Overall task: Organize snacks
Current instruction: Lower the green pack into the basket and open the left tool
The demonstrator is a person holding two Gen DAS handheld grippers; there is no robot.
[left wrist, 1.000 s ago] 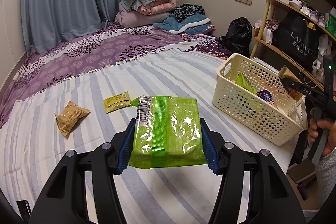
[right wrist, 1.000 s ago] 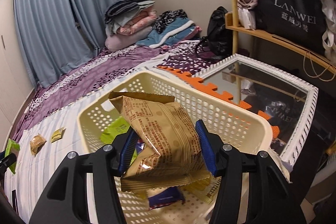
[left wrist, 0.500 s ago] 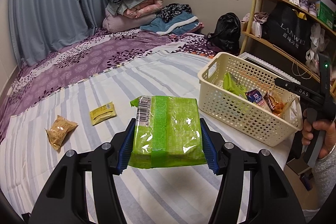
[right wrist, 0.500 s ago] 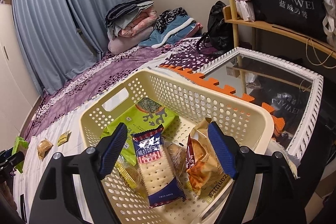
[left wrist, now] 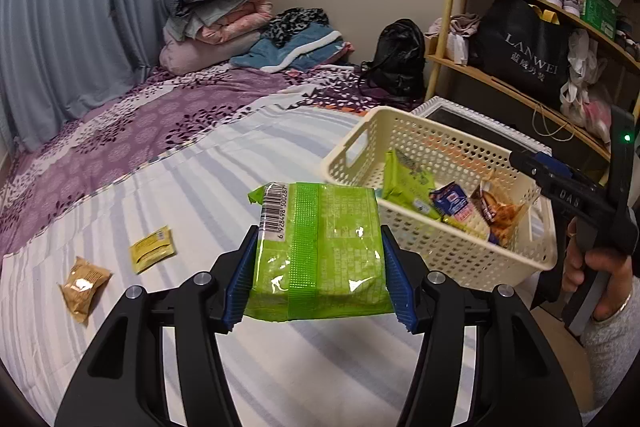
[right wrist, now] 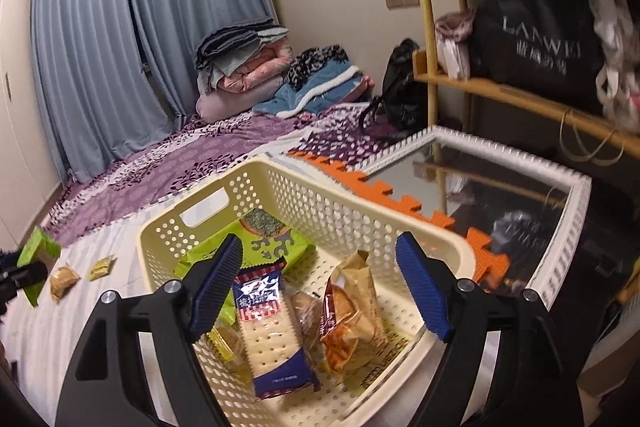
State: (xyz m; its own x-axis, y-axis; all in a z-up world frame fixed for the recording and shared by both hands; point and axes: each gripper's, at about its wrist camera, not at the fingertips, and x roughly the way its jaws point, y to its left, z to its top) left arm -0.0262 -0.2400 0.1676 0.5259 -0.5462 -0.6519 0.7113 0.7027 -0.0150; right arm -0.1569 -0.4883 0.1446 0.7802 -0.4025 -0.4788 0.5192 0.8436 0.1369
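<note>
Left wrist view: my left jaws [left wrist: 318, 281] are clamped on a green snack packet [left wrist: 318, 251], blue pads pressed to both its sides, barcode end pointing away from me. The packet hangs above the striped bed sheet [left wrist: 200, 187], just short of the cream basket [left wrist: 440, 255] that sits to its right at the bed's edge. In the basket: a green pack [left wrist: 406, 183], a blue-and-red cracker pack [left wrist: 452, 201], an orange-brown bag [left wrist: 500, 217]. On the sheet to the left lie a small yellow sachet [left wrist: 153, 249] and a tan snack pouch [left wrist: 83, 281], near each other, well apart from the basket. At far right, my hand [left wrist: 600, 275] grips the other tool, its nose over the basket's near corner.

Right wrist view: my right jaws [right wrist: 320, 281] stand wide apart with nothing between the pads, having just been opening. They hang over the basket [right wrist: 432, 239]. Below them lie the cracker pack [right wrist: 272, 323], the orange-brown bag [right wrist: 352, 311] tilted against the right side, and the green pack [right wrist: 256, 247] toward the far handle wall. Far left, the green snack packet [right wrist: 38, 251] shows small, the pouch [right wrist: 62, 279] and sachet [right wrist: 101, 267] beside it on the sheet.
</note>
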